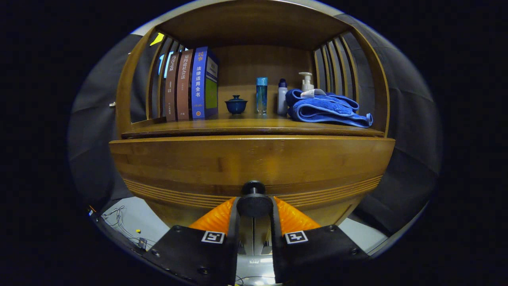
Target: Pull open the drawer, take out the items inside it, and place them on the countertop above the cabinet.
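The gripper (254, 206) pinches the round drawer knob (254, 200) between both fingers at the lower middle of the drawer (246, 163) front. Pulling straight back should keep the hold secure. Beyond, the countertop (238, 126) carries books, bottles and a towel (325, 109) at its right end.

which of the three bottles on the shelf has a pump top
The white pump bottle farthest right, standing behind the blue towel. The clear blue bottle and the small white bottle beside it have plain caps.
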Available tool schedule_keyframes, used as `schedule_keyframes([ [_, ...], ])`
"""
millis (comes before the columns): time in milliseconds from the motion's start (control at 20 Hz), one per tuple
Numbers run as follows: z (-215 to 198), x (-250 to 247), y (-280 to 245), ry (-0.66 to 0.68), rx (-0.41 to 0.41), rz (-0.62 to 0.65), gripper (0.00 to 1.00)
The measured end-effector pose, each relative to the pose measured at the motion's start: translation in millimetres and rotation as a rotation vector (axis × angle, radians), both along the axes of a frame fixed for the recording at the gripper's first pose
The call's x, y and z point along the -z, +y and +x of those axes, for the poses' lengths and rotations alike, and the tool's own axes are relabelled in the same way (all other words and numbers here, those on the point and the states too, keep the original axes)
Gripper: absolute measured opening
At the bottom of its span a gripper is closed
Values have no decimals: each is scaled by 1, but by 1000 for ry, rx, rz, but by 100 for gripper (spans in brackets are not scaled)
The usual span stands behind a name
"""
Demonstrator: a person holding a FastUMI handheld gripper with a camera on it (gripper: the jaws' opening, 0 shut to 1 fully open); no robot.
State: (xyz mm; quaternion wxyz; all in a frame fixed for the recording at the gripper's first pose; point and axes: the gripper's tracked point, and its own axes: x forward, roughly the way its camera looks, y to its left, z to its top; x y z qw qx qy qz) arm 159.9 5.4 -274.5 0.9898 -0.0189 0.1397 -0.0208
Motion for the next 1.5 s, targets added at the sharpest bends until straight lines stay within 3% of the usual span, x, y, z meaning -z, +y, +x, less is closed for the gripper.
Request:
schedule_keyframes([
  [700,-124,7,-3,51,-6,48,40],
  [1000,-141,10,2,94,-27,84,42],
  [1100,-148,-17,-3,35,-27,100,52],
  [1250,-159,-46,-14,14,-34,126,99],
  [1500,-162,-59,-21,181,-51,152,100],
])
